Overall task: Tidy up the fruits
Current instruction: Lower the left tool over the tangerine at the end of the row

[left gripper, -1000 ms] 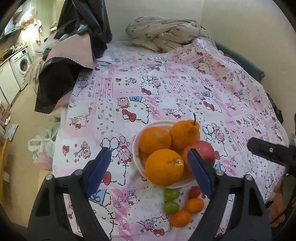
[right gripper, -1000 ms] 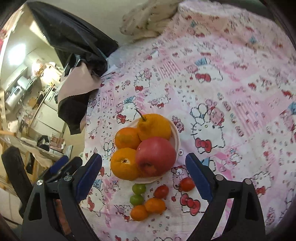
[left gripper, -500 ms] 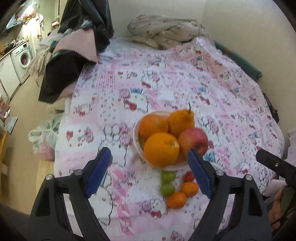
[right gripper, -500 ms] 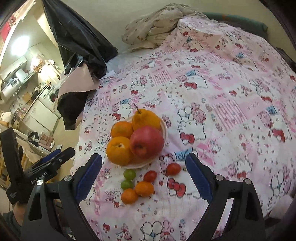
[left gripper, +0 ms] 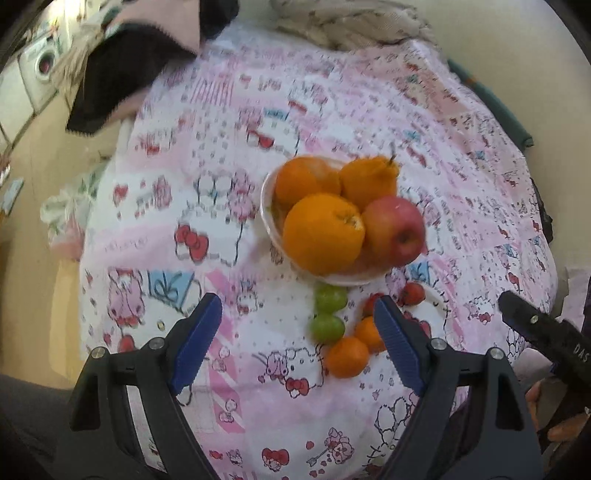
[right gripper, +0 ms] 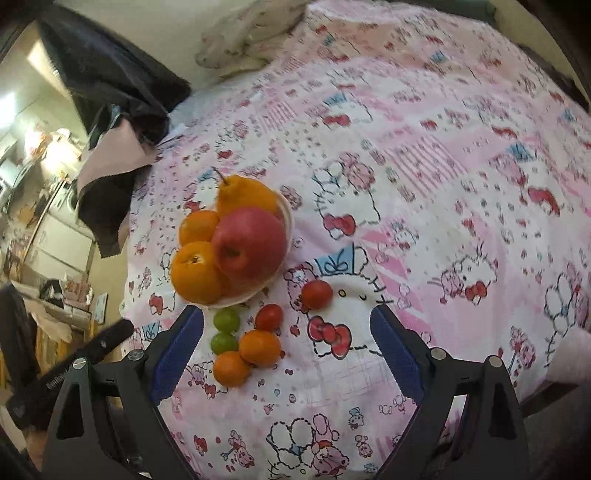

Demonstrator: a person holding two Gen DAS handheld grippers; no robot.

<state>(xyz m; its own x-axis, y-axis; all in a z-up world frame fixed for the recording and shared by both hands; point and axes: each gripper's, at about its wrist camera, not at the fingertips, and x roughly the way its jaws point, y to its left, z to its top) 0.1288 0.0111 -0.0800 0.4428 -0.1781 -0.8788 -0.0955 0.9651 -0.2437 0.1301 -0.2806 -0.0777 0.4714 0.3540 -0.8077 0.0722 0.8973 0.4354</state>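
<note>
A white bowl point(left gripper: 266, 206) point(right gripper: 289, 214) on the pink patterned cloth holds two oranges point(left gripper: 322, 232), a stemmed orange citrus point(left gripper: 369, 181), and a red apple point(left gripper: 397, 230) point(right gripper: 249, 245). In front of it lie two green fruits point(left gripper: 328, 312) point(right gripper: 225, 330), two small oranges point(left gripper: 347, 356) point(right gripper: 258, 347) and two little red tomatoes point(right gripper: 316, 293). My left gripper point(left gripper: 297, 343) hovers open above the small fruits, nothing between its blue pads. My right gripper point(right gripper: 286, 349) is open too, over the same cluster, holding nothing.
A crumpled beige blanket point(left gripper: 351, 22) lies at the far end of the cloth-covered surface. Dark and pink clothing point(right gripper: 110, 122) hangs off the far left corner. The surface's left edge drops to the floor point(left gripper: 26, 221). The wall runs along the right.
Both grippers have sunk closer to the cloth and tilted further down, so the fruit looks larger and higher in each view. Nothing was picked up; jaws stayed as wide.
</note>
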